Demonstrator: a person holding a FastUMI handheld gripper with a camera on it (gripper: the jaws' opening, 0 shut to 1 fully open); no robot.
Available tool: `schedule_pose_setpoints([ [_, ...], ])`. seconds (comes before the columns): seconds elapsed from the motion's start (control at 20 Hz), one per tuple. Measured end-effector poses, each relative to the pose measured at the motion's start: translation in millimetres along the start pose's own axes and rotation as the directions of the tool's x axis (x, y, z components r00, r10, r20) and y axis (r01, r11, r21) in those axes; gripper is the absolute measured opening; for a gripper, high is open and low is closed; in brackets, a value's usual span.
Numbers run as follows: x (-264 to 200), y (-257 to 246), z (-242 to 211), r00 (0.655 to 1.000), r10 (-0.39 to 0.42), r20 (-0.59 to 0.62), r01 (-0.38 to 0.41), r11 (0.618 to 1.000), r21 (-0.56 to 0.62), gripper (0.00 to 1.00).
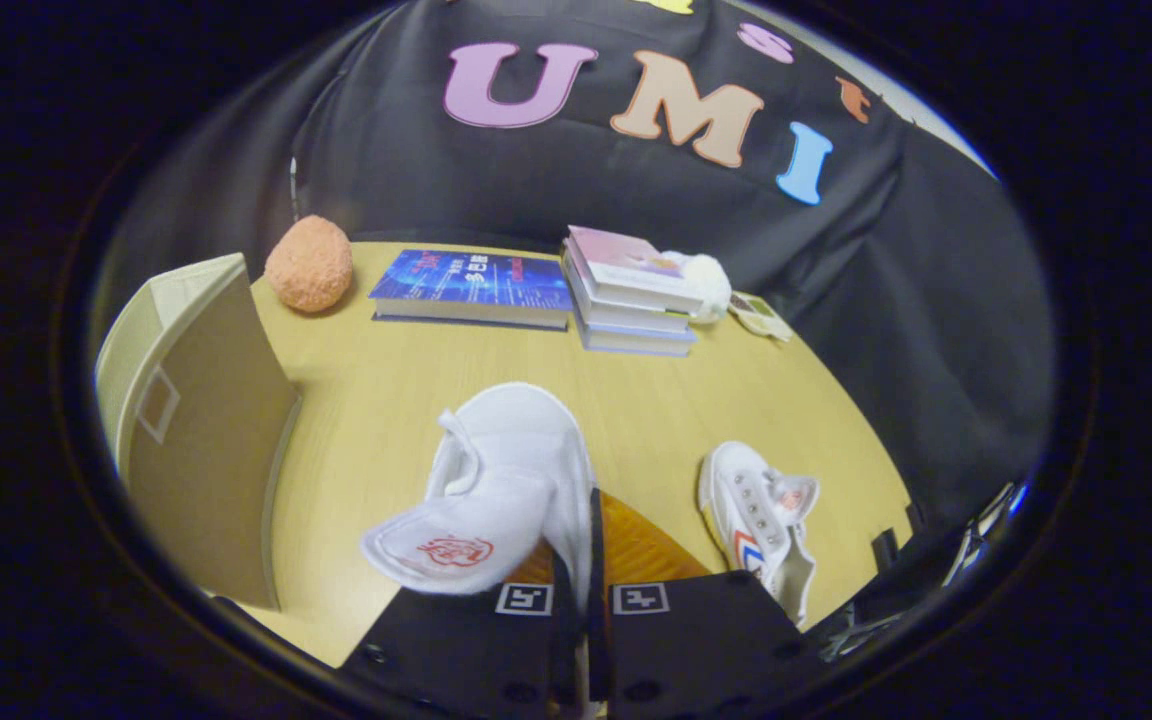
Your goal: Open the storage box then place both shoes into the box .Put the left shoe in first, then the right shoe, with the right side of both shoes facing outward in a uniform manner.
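Gripper view: we are carrying a white canvas shoe (511, 470) above the wooden table (386, 390), our gripper (591, 560) clenched on the shoe's side wall near the heel, the two fingers pressed close together with the thin canvas pinched between them. The shoe is hanging tilted, its tongue with the red emblem flopping toward the camera and its orange sole showing just beside the fingers, which suggests we are gripping the upper's edge so that the shoe can be steered sideways into the box. The storage box (201, 430) is standing to the left of the held shoe, beige, its flap (176, 300) appearing to be swung up and open, though we cannot see into it from here. The second shoe (761, 520) is lying on the table to the right of the fingers, laces up, a red and blue stripe on its side, well apart from the box and apparently waiting its turn. We are judging this as the first placement, with the carried shoe not yet inside. Beyond the shoes, a blue book (476, 288) is lying flat beside a stack of books (631, 295), an orange plush ball (309, 263) is resting near the box, and a white fluffy toy (706, 285) is sitting by the stack.
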State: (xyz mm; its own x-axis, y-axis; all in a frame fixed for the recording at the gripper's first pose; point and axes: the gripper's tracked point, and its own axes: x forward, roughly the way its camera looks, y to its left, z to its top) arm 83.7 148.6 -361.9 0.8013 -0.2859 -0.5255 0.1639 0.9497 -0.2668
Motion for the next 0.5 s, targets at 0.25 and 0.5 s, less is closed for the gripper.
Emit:
schedule_pose_setpoints([
  [0.25, -59.2, 6.2, 67.9, 0.990, -0.071, 0.124, 0.070, 0.997, 0.011, 0.08],
  [0.5, -127.6, 30.5, 153.6, 0.950, -0.075, 0.303, 0.055, 0.996, 0.075, 0.08],
])
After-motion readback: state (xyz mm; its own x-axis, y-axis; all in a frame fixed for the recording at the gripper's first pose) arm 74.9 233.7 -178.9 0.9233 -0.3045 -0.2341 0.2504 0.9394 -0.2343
